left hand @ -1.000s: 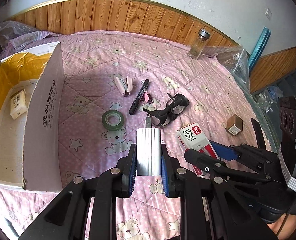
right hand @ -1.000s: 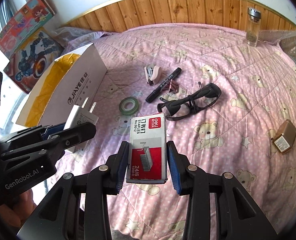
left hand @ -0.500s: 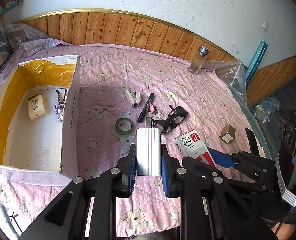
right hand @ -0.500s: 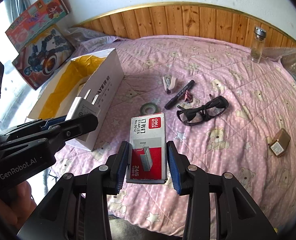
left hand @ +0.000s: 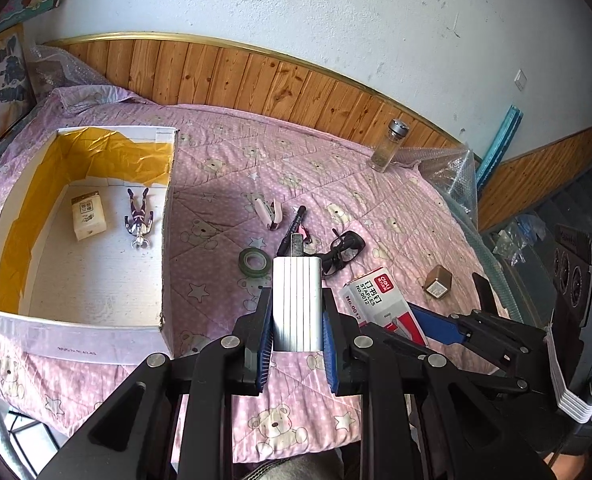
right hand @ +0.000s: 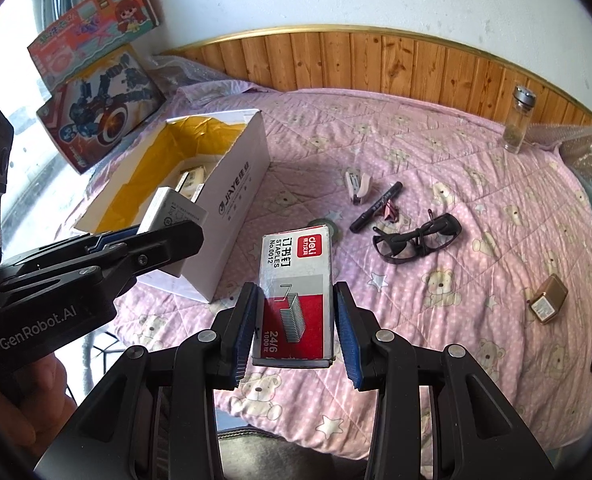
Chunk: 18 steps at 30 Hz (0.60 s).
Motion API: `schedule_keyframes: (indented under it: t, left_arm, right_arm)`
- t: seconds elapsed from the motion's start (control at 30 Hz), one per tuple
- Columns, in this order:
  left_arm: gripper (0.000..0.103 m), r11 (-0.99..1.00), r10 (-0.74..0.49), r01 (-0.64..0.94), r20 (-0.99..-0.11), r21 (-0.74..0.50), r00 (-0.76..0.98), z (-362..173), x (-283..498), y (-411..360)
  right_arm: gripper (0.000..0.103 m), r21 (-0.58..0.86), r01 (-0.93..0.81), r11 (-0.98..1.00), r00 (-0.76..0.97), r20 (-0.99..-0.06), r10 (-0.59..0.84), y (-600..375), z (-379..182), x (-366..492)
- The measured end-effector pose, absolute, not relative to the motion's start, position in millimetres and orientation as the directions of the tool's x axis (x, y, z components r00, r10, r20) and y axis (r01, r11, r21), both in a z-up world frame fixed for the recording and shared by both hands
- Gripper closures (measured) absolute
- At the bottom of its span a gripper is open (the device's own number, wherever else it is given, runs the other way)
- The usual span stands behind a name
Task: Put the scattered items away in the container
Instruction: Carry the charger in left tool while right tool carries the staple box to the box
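Both wrist cams high over bed [left hand: 224, 184], facing headboard; both see box [right hand: 232, 184] & clutter.

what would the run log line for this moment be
left claw: shut on white charger | right claw: shut on staples box | both above bedspread | white carton: figurine, small box inside
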<state>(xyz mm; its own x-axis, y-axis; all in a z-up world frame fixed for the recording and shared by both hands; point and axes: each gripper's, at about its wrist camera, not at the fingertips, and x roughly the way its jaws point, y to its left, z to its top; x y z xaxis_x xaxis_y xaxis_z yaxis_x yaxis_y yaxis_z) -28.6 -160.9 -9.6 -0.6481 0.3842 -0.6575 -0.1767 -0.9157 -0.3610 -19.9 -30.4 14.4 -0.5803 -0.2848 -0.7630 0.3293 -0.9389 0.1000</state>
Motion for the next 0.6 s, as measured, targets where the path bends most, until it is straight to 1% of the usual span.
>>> schedule_keyframes:
  t: [0.6]
  left_arm:
    - [0.081,-0.889,0.405,-0.142,-0.601,-0.436,-0.689,0,-5,-204]
  right_arm:
    - [0.063,0.037,0.39,-0.92,-0.611,-0.737,-0.288,-70,44,-4]
